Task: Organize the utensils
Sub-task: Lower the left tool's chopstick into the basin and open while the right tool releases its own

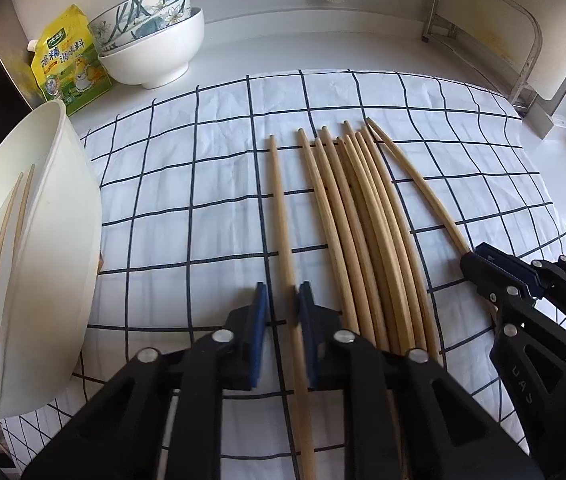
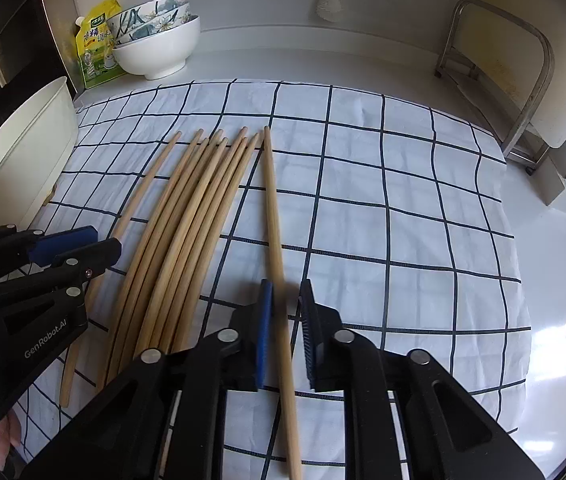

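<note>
**Mia:** Start with the left wrist view. How much is tidied?

**Sam:** Not much, I think. The white tub (image 1: 63, 240) at nine o'clock has only two sticks (image 1: 7, 240) inside. Lots more lie out on the checked cloth (image 1: 203, 240) on the counter (image 1: 323, 44).

**Mia:** What is the left gripper (image 1: 282, 292) doing?

**Sam:** Its jaws are pinching the lone chopstick (image 1: 279, 200), which runs up to twelve o'clock. That one lies a bit apart from the pile of chopsticks (image 1: 363, 220) at one o'clock.

**Mia:** And over at three o'clock?

**Sam:** That's the right gripper (image 1: 469, 258). Its jaws are pressed onto the end of the outer chopstick (image 1: 423, 188), just beside the pile.

**Mia:** Now the right wrist view.

**Sam:** The right gripper (image 2: 285, 292) has the outer chopstick (image 2: 273, 208) between its jaws, pointing to twelve o'clock. It looks blurry near the pads.

**Mia:** Where is the pile?

**Sam:** The pile of chopsticks (image 2: 187, 220) is at eleven o'clock, flat on the cloth. The left gripper (image 2: 117, 246) is at nine o'clock, its jaws closed on the lone chopstick (image 2: 143, 196). The white tub (image 2: 35, 152) sits at ten o'clock.

**Mia:** So what's left?

**Sam:** I'd guess these two go into the tub, then the whole pile after them. Most of the job is still to do
</note>
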A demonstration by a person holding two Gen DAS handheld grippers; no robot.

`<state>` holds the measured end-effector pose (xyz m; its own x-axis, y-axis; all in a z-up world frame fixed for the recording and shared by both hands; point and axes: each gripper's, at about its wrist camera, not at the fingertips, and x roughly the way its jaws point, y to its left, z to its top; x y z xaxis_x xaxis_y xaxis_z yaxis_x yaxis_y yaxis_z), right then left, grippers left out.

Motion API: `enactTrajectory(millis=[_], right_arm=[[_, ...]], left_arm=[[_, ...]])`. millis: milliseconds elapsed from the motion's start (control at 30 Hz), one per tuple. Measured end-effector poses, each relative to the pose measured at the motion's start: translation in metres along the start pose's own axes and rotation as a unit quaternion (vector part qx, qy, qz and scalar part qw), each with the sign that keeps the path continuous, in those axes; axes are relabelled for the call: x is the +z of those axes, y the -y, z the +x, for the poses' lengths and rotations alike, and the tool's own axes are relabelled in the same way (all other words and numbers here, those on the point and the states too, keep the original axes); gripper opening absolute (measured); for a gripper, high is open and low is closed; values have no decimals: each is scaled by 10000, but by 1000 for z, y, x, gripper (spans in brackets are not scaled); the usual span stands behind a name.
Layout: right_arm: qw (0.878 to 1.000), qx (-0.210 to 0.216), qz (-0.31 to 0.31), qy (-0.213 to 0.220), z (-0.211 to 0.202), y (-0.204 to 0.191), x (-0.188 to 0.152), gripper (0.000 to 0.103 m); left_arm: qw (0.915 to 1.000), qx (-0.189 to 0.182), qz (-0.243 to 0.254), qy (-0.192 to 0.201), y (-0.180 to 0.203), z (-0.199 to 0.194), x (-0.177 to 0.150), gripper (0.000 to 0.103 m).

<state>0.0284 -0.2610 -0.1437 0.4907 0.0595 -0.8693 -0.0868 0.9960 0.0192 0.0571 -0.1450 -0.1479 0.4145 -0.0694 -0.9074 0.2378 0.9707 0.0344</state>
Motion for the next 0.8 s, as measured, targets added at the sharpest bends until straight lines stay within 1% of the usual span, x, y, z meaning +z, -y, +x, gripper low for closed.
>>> enactTrajectory(millis=[100, 233, 433, 633, 800], right_arm=[[9996, 183, 199, -39, 0, 6, 1, 6], [9979, 384, 503, -100, -5, 14, 1, 6], [9965, 511, 663, -20, -27, 13, 4, 6], [9959, 620, 612, 259, -60, -9, 22, 6], [9948, 790, 373, 519, -82, -47, 45, 6]], left_arm=[[10000, -42, 6, -55, -1, -2, -3, 7], [9996, -183, -181, -147, -10, -5, -6, 7], [9992, -260, -275, 102, -25, -28, 0, 7], [9979, -354, -324, 433, -46, -65, 9, 7], [9958, -342, -461, 714, -80, -94, 17, 7]])
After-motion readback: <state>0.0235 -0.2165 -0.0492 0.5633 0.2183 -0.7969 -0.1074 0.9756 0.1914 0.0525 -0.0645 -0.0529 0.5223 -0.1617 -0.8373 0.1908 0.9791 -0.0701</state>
